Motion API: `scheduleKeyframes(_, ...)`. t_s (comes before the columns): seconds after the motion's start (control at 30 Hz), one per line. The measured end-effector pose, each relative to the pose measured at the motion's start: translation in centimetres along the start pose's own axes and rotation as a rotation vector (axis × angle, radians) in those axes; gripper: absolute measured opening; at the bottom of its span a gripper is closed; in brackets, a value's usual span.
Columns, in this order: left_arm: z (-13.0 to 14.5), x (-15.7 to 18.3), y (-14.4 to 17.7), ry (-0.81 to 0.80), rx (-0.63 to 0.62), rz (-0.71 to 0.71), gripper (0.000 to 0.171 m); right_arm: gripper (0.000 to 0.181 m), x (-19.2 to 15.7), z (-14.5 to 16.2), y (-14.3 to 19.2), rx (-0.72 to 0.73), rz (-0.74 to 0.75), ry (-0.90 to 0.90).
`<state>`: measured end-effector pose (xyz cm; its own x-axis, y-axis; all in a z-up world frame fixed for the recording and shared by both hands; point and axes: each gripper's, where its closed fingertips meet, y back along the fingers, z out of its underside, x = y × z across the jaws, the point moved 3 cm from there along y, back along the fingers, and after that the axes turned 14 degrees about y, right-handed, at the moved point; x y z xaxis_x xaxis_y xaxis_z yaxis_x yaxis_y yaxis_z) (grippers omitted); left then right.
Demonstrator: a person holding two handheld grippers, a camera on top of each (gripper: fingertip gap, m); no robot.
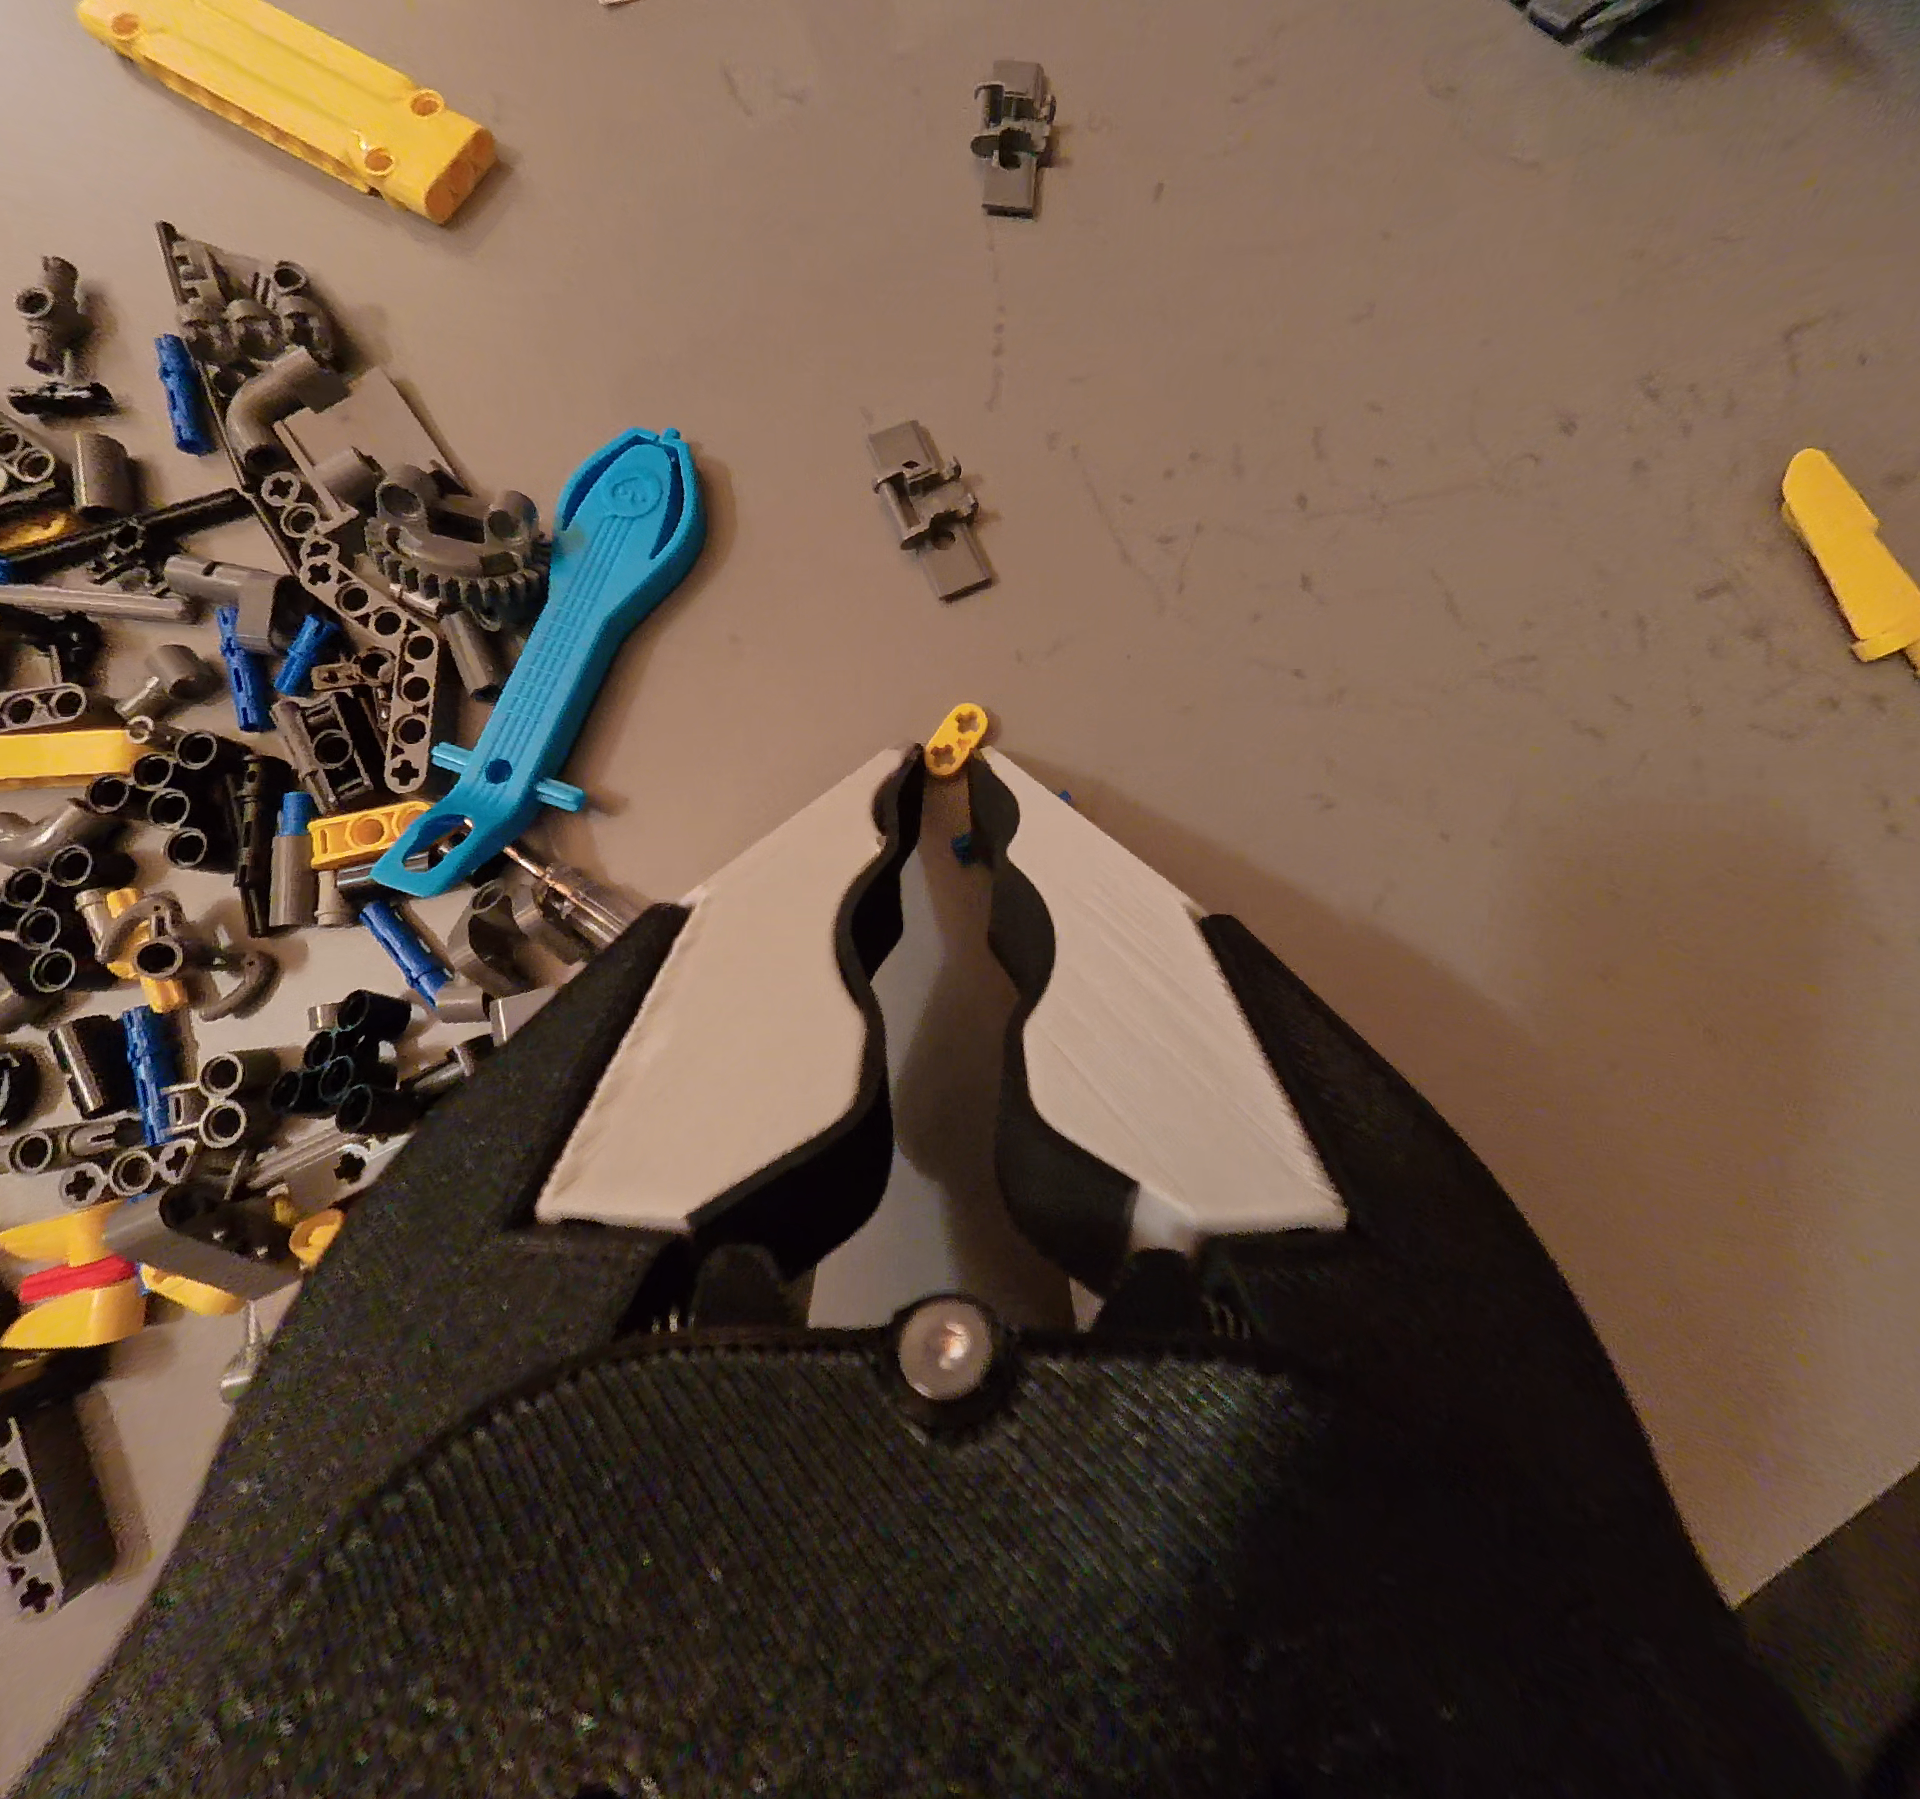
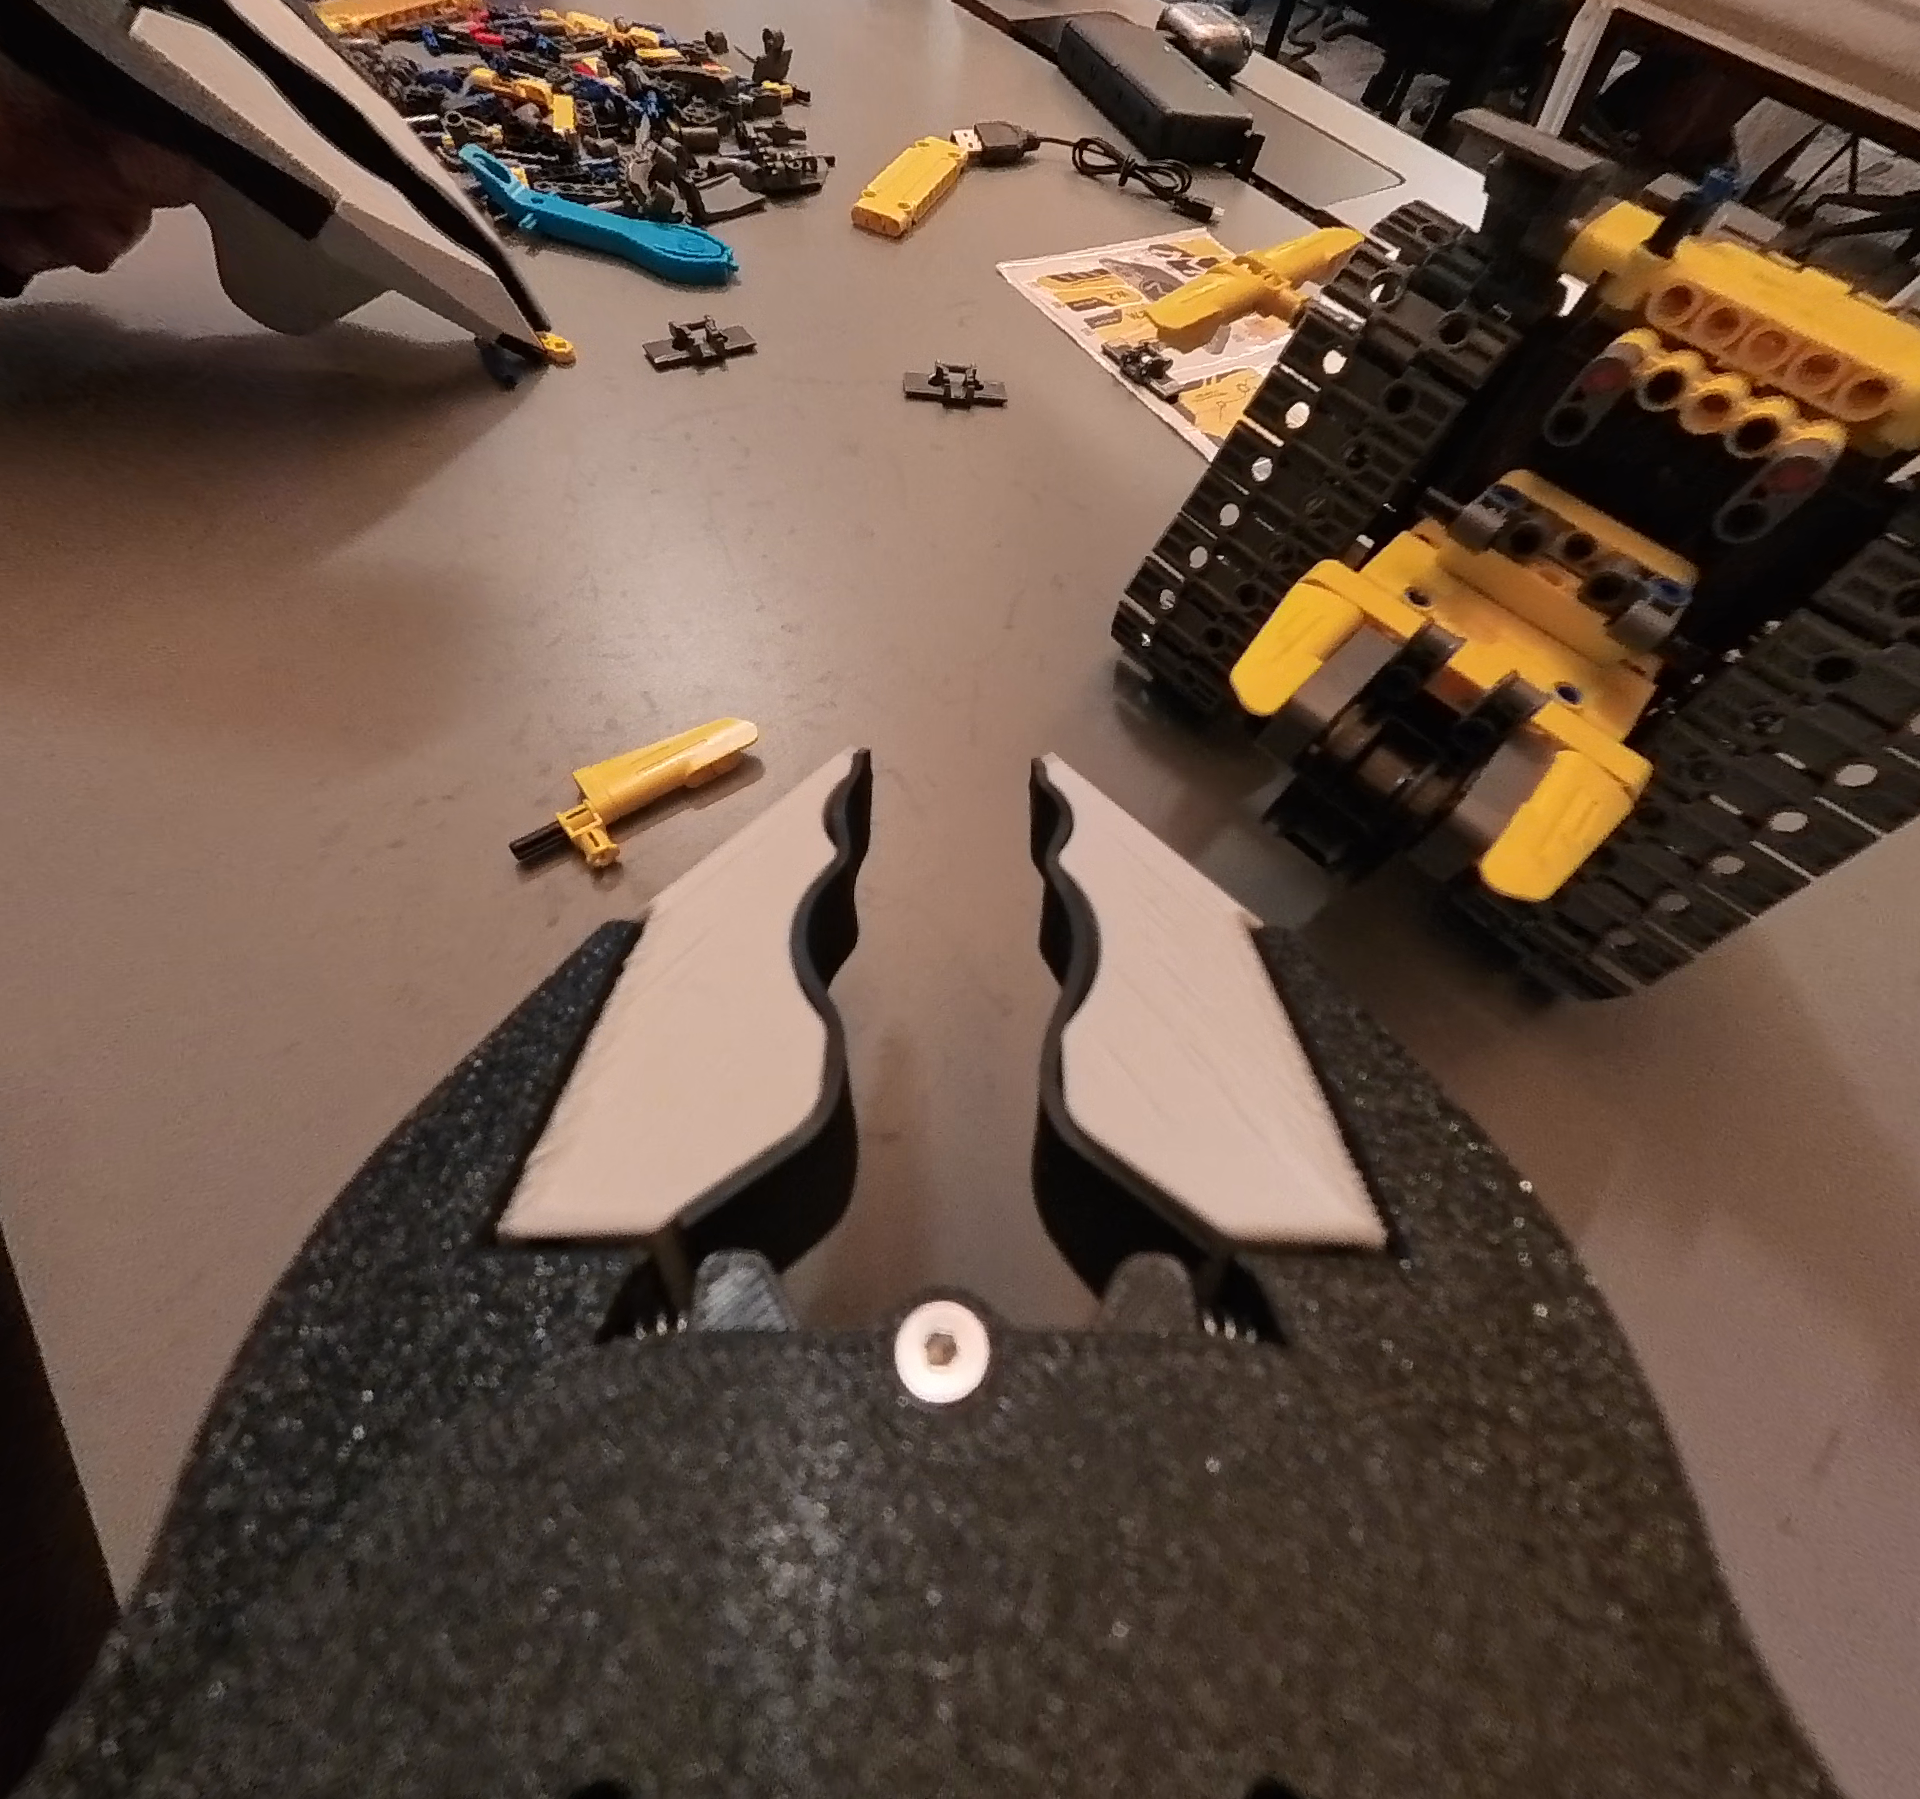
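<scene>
So far my left gripper (image 1: 948, 770) is pinched on a small yellow link (image 1: 957, 739) at its tips, low over the grey table (image 1: 1351, 399), while my right gripper (image 2: 951, 793) hangs apart and empty beside the tracked yellow model (image 2: 1558, 586). Something blue shows under the link (too hidden to name) — whether the link touches the table I cannot tell.

Two speckled black printed tool (image 1: 951, 773) (image 2: 951, 783) bodies, grey wavy-edged black-lined fingers (image 2: 727, 1001), one central screw (image 2: 940, 1352) each.
</scene>
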<state>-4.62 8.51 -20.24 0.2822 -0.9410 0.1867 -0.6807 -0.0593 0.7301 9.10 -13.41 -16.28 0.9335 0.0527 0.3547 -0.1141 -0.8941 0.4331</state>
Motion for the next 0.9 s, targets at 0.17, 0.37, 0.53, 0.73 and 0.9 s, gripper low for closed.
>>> scheduleKeyframes(0.17,-0.9,1.2,1.1,-0.058,0.072,0.018,0.003,0.030,0.0,0.0,0.0,0.001,0.000,-0.001)
scheduleKeyframes(0.37,-0.5,7.5,2.0,-0.257,0.086,0.180,0.004,0.030,0.0,0.0,0.1,0.004,0.006,0.007)
scheduleKeyframes(0.53,3.4,14.1,0.8,-0.481,-0.019,0.327,0.004,0.025,-0.7,-0.4,0.3,0.019,0.017,0.071)
scheduleKeyframes(0.73,5.2,17.1,0.5,-0.540,-0.075,0.418,0.005,0.011,-5.1,-1.3,1.0,0.046,-0.217,0.035)
scheduleKeyframes(0.9,5.0,17.6,0.5,-0.444,-0.116,0.534,0.005,0.018,-8.7,-1.5,1.4,0.054,-0.361,0.207)
